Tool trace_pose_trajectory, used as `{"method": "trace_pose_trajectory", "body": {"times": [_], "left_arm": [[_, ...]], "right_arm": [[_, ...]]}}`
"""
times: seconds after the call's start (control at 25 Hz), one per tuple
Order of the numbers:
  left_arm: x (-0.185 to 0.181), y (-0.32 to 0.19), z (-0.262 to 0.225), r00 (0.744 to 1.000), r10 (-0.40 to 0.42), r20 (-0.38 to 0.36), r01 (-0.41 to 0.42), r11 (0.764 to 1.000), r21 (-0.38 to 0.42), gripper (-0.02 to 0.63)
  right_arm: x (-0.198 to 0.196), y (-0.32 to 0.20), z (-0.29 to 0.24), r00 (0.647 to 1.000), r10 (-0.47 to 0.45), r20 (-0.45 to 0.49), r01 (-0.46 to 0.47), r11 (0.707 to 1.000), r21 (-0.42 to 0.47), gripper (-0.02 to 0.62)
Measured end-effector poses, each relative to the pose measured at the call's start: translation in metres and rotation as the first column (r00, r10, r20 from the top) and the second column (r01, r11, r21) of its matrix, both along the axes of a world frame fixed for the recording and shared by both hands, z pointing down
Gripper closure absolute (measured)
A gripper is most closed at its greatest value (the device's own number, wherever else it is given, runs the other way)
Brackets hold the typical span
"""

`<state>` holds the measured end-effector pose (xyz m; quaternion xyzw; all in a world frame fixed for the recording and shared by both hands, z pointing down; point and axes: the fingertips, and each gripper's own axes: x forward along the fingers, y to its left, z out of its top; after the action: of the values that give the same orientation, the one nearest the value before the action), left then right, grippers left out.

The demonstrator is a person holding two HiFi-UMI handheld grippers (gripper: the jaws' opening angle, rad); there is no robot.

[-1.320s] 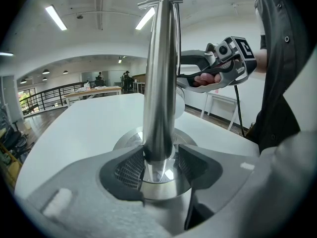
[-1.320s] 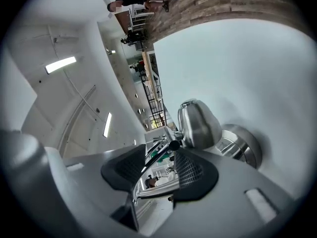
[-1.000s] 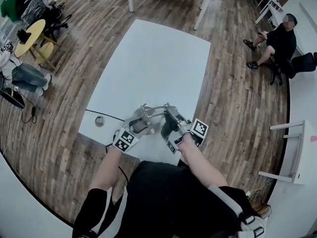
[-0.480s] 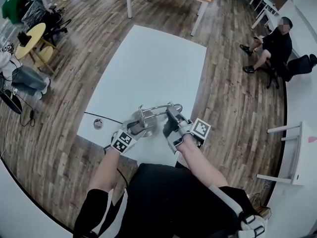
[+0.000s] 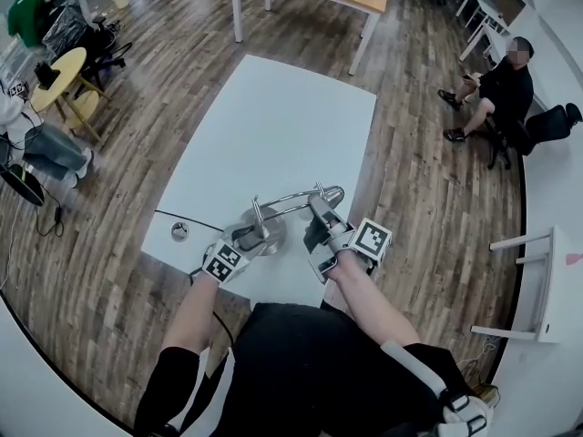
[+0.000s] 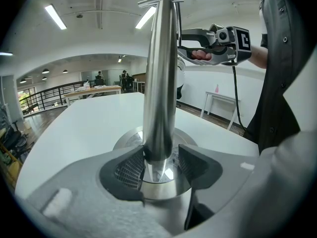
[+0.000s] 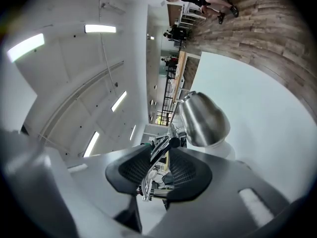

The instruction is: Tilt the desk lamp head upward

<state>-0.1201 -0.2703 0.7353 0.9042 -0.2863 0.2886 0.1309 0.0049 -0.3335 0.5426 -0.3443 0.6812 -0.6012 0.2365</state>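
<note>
Jaws of right gripper (image 7: 162,155), just closing, clamped on lamp arm (image 7: 146,185); left gripper's (image 6: 158,165) on lamp post (image 6: 159,83).

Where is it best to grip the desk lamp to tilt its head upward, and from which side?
Grip the thin chrome arm just behind the lamp head, coming from behind it. The head is a smooth, rounded metal shell, likely too wide and slippery to pinch; the slim arm fits between pads.
</note>
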Motion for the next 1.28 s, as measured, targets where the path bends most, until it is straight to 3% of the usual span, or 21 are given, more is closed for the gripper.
{"method": "trace_pose_trajectory", "body": {"times": [0.28,0.68,1.0,1.28], "left_arm": [[-0.002,-0.001,0.0,1.0,-0.001,0.01,0.001,1.0,-0.004,0.377],[-0.002,-0.001,0.001,1.0,-0.005,0.01,0.005,1.0,-0.009,0.377],[0.001,0.001,-0.003,1.0,-0.003,0.0,0.003,1.0,-0.028,0.379],[0.002,-0.001,-0.004,1.0,-0.005,0.002,0.005,1.0,-0.028,0.379]], "right_arm": [[-0.003,-0.002,-0.028,0.987,-0.026,-0.16,0.052,0.985,0.163,0.486],[-0.01,-0.002,-0.043,0.985,-0.032,-0.168,0.069,0.973,0.218,0.489],[-0.017,-0.001,-0.069,0.977,-0.034,-0.209,0.102,0.942,0.321,0.502],[-0.016,-0.002,-0.071,0.971,-0.032,-0.238,0.109,0.941,0.321,0.502]]}}
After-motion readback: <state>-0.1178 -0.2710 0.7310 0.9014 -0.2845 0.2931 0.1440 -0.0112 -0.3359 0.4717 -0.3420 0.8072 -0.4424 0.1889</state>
